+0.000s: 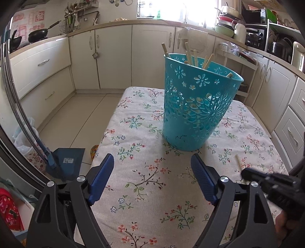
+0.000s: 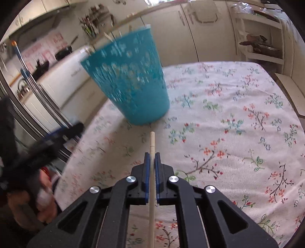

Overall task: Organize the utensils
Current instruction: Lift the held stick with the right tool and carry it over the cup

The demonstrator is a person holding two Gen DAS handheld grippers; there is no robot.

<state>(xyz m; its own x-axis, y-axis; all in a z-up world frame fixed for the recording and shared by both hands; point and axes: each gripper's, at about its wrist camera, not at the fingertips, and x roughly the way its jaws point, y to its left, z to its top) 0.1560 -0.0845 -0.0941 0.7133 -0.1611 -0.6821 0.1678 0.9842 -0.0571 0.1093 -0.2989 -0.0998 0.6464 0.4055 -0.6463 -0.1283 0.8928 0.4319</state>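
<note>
Your right gripper (image 2: pixel 152 158) clamps a pale wooden chopstick (image 2: pixel 152 141); left gripper (image 1: pixel 152 167) stands open, empty. Lift clear over the perforated teal plastic bin (image 2: pixel 131 85), apparently mid-table; drop tip-first.

Both wrist views angled down, close over the floral tablecloth (image 1: pixel 144 171) — sharing the teal basket (image 1: pixel 198 106).

Teal basket (image 1: pixel 198 106) blocks cloth-covered table (image 1: pixel 144 190) at 1 o'clock; bare cloth ahead, 12 o'clock, passable.

Bright window (image 1: pixel 177 9) glare, fisheye-bent edges; right wrist view motion-blurred
</note>
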